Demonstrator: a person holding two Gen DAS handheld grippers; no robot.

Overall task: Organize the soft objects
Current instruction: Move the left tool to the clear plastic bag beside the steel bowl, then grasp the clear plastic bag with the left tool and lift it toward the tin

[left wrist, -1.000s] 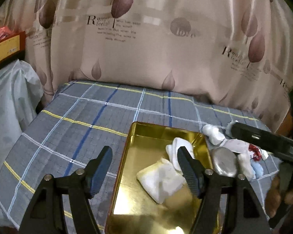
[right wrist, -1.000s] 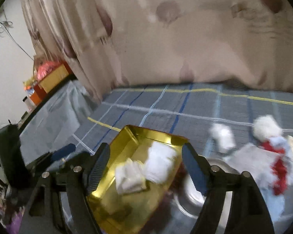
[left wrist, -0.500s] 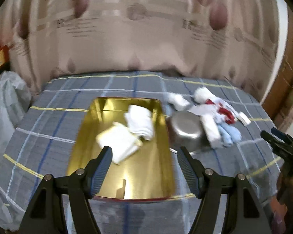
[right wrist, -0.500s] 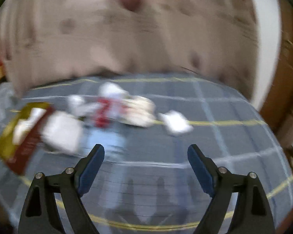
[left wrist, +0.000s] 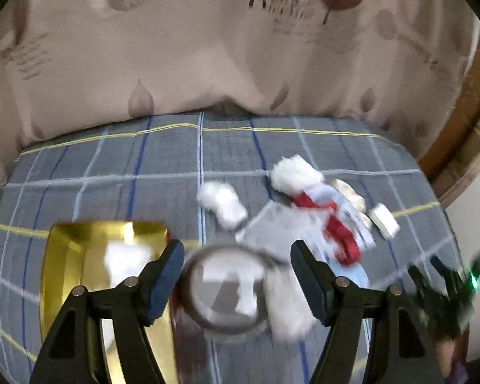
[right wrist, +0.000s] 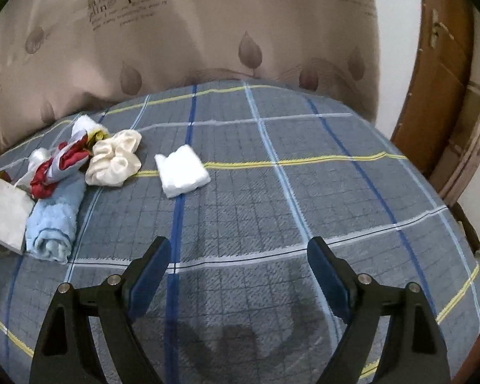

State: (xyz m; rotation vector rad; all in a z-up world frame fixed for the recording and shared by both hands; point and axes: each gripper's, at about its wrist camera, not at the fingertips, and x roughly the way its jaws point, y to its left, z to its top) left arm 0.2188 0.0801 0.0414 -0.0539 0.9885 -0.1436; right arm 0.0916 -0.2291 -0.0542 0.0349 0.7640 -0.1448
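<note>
The left wrist view is blurred. My left gripper (left wrist: 236,256) hangs open over a round steel bowl (left wrist: 224,291), with nothing between its fingers. Left of the bowl lies a gold tray (left wrist: 60,256) with a white cloth (left wrist: 124,256) in it. Beyond the bowl are fluffy white pieces (left wrist: 224,204) and a red and white cloth (left wrist: 332,227). My right gripper (right wrist: 239,249) is open wide above bare tablecloth. Ahead of it lies a folded white cloth (right wrist: 182,171). A cream scrunchie (right wrist: 115,158), a rolled blue towel (right wrist: 56,224) and a white pad (right wrist: 6,217) lie to its left.
A grey checked tablecloth (right wrist: 304,192) covers the table, which ends at a rounded edge on the right. A leaf-print curtain (right wrist: 208,32) hangs behind it, with a wooden door (right wrist: 432,80) at the far right.
Both grippers swung right. The left one went from over the tray to over the steel bowl. The right one left the tray, came down over bare cloth, and its jaws widened.
</note>
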